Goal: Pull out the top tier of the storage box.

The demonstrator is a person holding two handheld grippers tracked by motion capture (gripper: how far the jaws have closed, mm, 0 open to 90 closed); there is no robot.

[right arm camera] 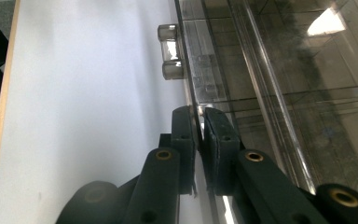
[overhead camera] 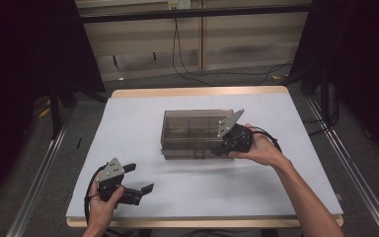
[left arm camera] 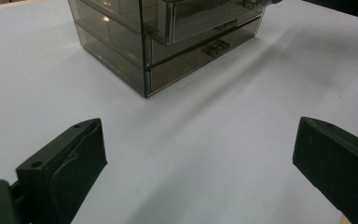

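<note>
A person's right hand [overhead camera: 259, 148] reaches in from the lower right, forearm stretched diagonally across the white table [overhead camera: 143, 128], and holds the right gripper [overhead camera: 225, 146] against the front right corner of a smoke-tinted clear drawer box [overhead camera: 192, 129] that stands near the middle of the tabletop. The grey three-cornered plate on that gripper tilts up over the box's right end. In the right gripper view, the two black jaws are pinched tight on a thin clear panel edge at the front of the box, one pad on each face of it, with a small clear handle [right arm camera: 169, 51] farther along the same front.

The left hand [overhead camera: 101, 205] rests low at the near left edge of the table, wrist bent, holding the left gripper [overhead camera: 138, 178] level and pointed right, toward the box but well apart from it. Its jaws stand wide apart with nothing between them; the left gripper view shows bare tabletop between them and the box's corner beyond.
</note>
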